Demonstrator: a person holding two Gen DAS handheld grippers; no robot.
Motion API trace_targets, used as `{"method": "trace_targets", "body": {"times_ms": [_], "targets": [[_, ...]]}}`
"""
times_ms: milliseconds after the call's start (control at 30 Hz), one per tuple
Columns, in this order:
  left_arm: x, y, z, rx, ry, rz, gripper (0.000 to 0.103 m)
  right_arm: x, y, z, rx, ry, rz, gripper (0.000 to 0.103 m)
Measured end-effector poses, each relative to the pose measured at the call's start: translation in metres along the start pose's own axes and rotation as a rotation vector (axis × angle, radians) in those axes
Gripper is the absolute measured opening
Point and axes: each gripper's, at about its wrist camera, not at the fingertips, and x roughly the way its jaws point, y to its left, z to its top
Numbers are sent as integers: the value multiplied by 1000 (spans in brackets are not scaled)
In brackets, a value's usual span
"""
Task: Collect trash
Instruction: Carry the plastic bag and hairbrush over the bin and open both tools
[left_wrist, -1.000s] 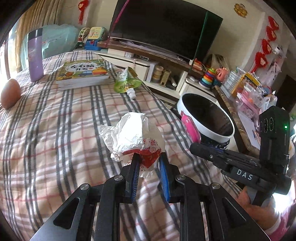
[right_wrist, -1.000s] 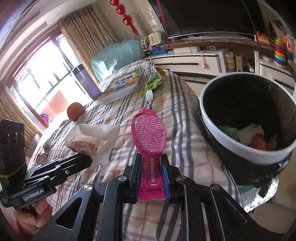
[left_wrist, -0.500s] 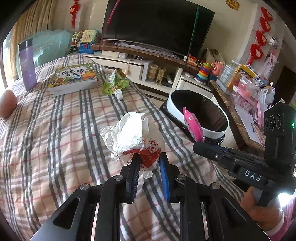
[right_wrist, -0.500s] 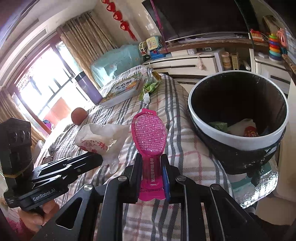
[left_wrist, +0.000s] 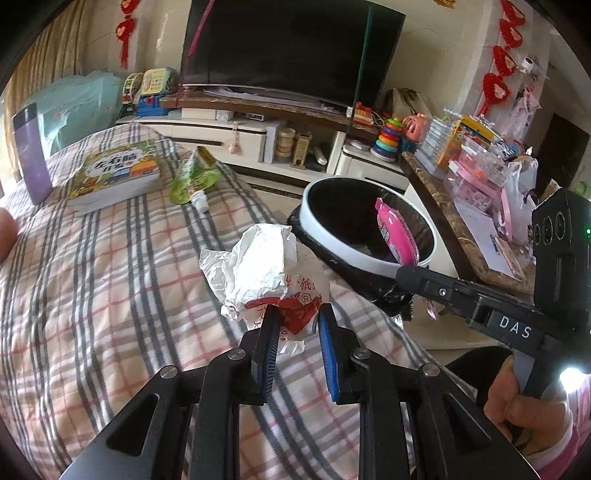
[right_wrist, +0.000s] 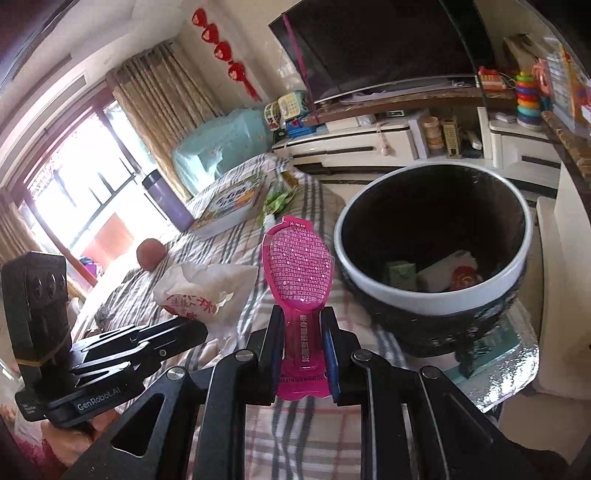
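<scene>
My left gripper (left_wrist: 295, 314) is shut on a crumpled white paper wrapper (left_wrist: 258, 269) with red print, held above the plaid bed. My right gripper (right_wrist: 301, 317) is shut on the neck of a flat pink pouch (right_wrist: 297, 266), which stands upright between its pads. The trash bin (right_wrist: 373, 221), black inside with a white rim, stands off the bed's edge just right of the pouch; some trash lies at its bottom. In the left wrist view the pink pouch (left_wrist: 393, 232) hangs over the bin (left_wrist: 314, 225). A green squeeze pouch (left_wrist: 192, 177) lies further up the bed.
A children's book (left_wrist: 114, 177), a purple flask (left_wrist: 31, 155) and a round reddish fruit (right_wrist: 149, 253) rest on the bed. Beyond it stand a TV (left_wrist: 288, 48) on a low white cabinet and, at right, a cluttered shelf with toys (left_wrist: 472, 155). A hand (left_wrist: 524, 413) grips the right handle.
Both grippers have moved toward the bin with their loads still held. In the left wrist view the pink pouch now sits over the bin's opening; the bin looks nearer in the right wrist view.
</scene>
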Motion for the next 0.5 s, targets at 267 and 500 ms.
{"method": "trace_targets", "body": {"times_ms": [267, 500], "targets": [[14, -14, 11, 29, 3, -19, 20, -14, -20, 8, 34, -33, -40, 19], [23, -21, 19, 48, 2, -26, 20, -20, -34, 11, 54, -48, -64, 19]]}}
